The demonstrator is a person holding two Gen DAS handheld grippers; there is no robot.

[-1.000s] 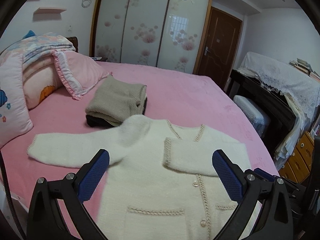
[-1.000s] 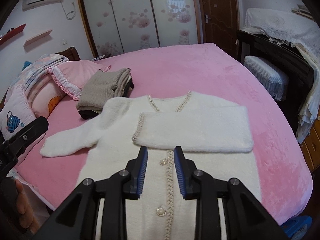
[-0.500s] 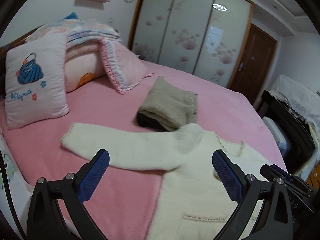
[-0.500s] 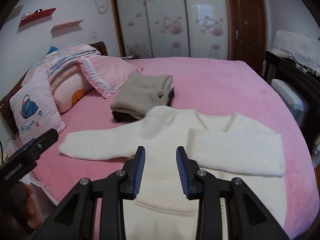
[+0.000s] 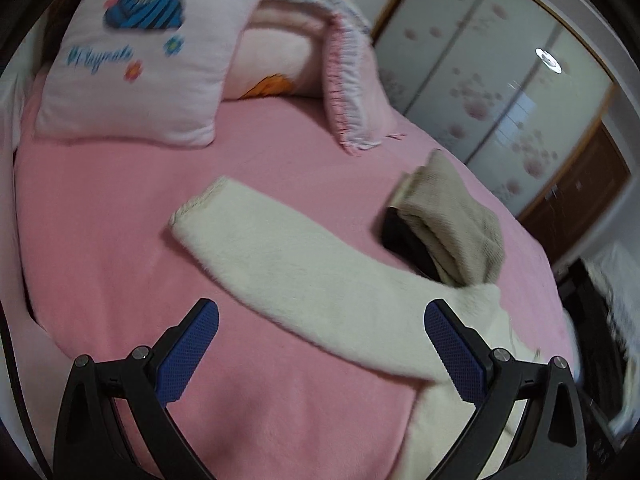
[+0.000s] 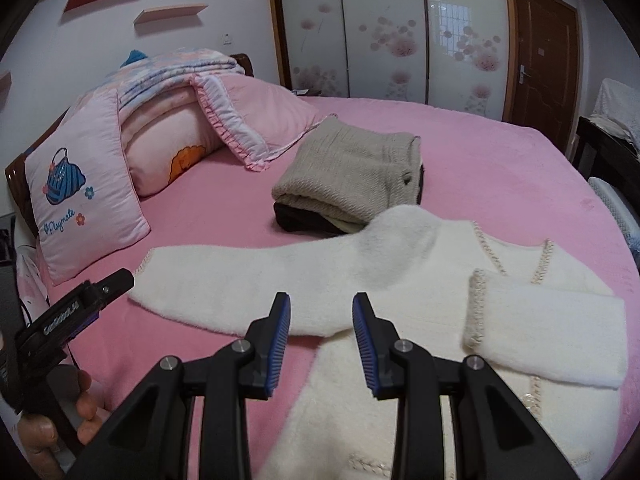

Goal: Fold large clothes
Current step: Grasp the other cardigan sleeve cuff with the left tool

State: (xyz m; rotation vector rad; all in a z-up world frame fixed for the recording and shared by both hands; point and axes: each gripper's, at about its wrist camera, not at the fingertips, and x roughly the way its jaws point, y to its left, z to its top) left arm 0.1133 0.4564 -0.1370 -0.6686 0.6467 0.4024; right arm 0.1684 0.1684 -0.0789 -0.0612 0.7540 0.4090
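Observation:
A fluffy white cardigan (image 6: 400,280) lies face up on the pink bed (image 6: 500,184). One sleeve (image 6: 548,336) is folded across its chest. The other sleeve (image 5: 288,264) stretches flat to the left, its cuff (image 5: 200,200) toward the pillows. My left gripper (image 5: 320,320) is wide open and empty, just above the middle of that sleeve. My right gripper (image 6: 322,312) is open with a narrow gap and empty, over the sleeve near the armpit. The left gripper also shows in the right wrist view (image 6: 108,284), beside the cuff.
A folded beige sweater (image 6: 348,176) on a dark garment (image 6: 304,220) lies behind the cardigan's shoulder. Pillows (image 6: 88,192) and a folded quilt (image 6: 172,76) are stacked at the bed's head. A wardrobe (image 6: 384,32) and door (image 6: 544,60) stand behind. The bed edge is close on the left.
Both grippers swung left, toward the outstretched sleeve and the pillows. The left one came down close over the sleeve. Neither took hold of anything.

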